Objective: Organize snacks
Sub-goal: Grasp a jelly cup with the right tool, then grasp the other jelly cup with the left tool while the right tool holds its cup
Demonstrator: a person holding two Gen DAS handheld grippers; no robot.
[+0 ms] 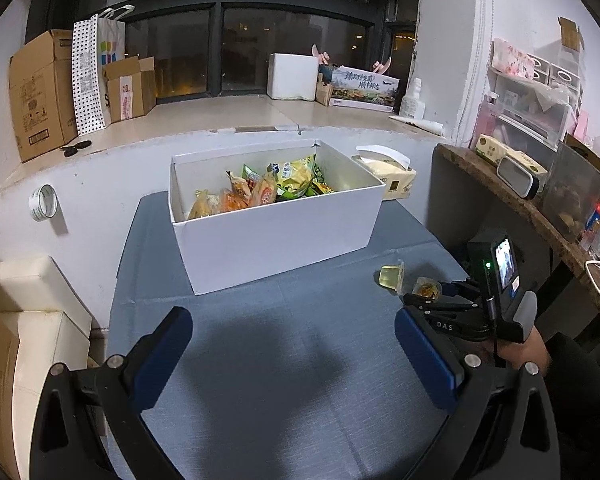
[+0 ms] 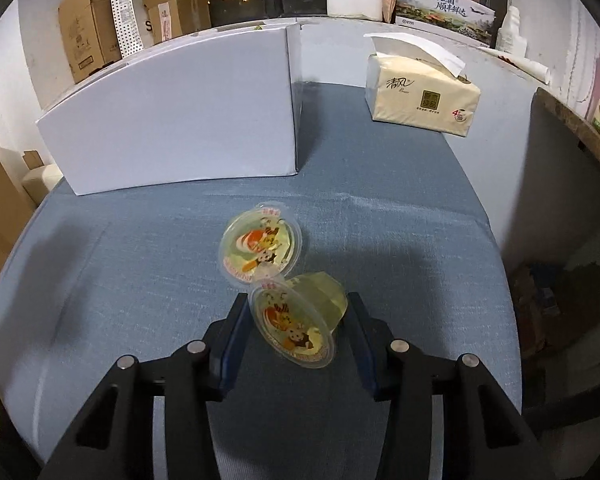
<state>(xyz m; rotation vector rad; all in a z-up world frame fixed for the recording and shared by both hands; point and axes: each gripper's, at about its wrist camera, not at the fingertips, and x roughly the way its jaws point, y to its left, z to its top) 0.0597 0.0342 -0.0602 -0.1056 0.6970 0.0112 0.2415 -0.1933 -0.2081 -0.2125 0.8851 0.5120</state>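
Blue-clothed table point(image 1: 300, 360). White box point(image 1: 276, 240) holding snack packets point(image 1: 260, 188), at table's rear. Left gripper point(image 1: 294, 354): fingers wide apart, holding nothing. Right gripper point(image 2: 294, 340): fingers bracketing tilted jelly cup point(image 2: 300, 320); grip uncertain. Second jelly cup point(image 2: 260, 248) just beyond.

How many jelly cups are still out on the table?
2. One jelly cup lies on its side between the right gripper fingers. The other jelly cup sits just beyond it, toward the white box; more could be hidden inside.
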